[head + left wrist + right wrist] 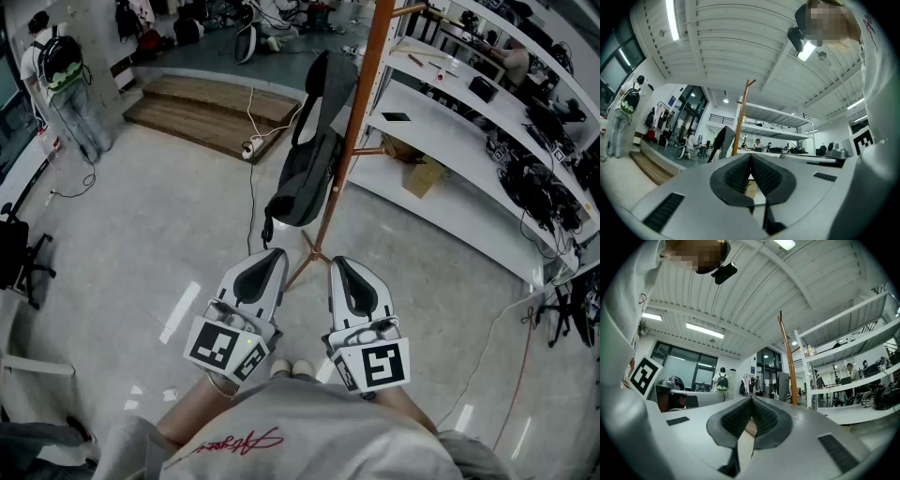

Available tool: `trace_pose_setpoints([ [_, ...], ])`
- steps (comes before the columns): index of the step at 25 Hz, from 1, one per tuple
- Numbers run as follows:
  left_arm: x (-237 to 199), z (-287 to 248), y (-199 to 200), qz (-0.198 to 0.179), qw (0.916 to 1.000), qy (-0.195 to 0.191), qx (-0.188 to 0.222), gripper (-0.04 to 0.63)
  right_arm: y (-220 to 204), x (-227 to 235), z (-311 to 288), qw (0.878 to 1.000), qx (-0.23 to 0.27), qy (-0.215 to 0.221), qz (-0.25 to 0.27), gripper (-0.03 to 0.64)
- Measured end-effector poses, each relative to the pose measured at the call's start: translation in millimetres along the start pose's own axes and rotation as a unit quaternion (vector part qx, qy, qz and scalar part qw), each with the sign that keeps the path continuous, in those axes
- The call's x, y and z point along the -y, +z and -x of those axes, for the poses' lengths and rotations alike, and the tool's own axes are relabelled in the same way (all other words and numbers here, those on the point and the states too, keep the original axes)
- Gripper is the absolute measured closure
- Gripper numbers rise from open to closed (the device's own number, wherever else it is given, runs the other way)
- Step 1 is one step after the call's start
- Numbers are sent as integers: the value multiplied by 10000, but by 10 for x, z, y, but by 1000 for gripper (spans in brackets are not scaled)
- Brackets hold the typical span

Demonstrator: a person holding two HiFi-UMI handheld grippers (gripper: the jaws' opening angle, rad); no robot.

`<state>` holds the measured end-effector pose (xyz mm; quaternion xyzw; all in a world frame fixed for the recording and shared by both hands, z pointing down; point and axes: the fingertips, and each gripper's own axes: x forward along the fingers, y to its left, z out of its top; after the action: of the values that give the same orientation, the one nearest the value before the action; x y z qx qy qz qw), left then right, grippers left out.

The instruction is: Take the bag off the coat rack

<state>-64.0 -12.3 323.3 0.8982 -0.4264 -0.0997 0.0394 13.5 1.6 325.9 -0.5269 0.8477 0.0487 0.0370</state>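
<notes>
1. Wearer's shirt (281, 441): pale, with red script, at the near edge of the head view.
2. Left tool (272, 253): white body, with the marker cube toward the wearer. It is held about level above the floor (169, 234). In the left gripper view (750, 157) the ribbed black pads meet at the tip, closed with nothing between them.
3. Right tool (339, 262): same build, just beside the left one and parallel to it. In the right gripper view (751, 401) the pads are closed together and it is empty.
4. Coat rack (356, 122): an orange pole on splayed feet, standing on the pale glossy floor just beyond both tool tips and apart from them. It shows upright ahead in both gripper views (740, 122) (787, 357).
5. Bag (305, 178): a dark grey backpack hanging by its strap from high on the pole. Its body lies against the pole's left side, clear of the floor. Neither tool touches it. It also shows beside the pole in the left gripper view (723, 140).
6. Cardboard box (424, 175): on the floor right of the rack, under the shelving.
7. White shelving (450, 159): long tiers along the floor's right edge, carrying dark equipment.
8. White cable and power strip (251, 145): on the floor left of the bag.
9. Wooden platform (211, 112): low and two-stepped, toward the floor's far edge.
10. Person wearing a backpack (61, 84): standing at the far left corner.
</notes>
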Motion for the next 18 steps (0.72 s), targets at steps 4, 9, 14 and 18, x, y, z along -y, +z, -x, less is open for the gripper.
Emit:
trace_pose_setpoints([
  [4, 29, -1, -26, -50, 10000, -28, -29, 578, -4, -9, 14, 10000, -1, 5, 20, 600],
  [9, 69, -15, -23, -43, 10000, -62, -37, 578, 19, 2, 26, 10000, 3, 3, 32, 600],
  [14, 128, -39, -24, -53, 9999, -95, -45, 578, 29, 26, 43, 10000, 10, 6, 37, 600],
  [18, 149, -81, -12, -45, 9999, -88, -34, 578, 53, 75, 59, 10000, 68, -24, -13, 600],
])
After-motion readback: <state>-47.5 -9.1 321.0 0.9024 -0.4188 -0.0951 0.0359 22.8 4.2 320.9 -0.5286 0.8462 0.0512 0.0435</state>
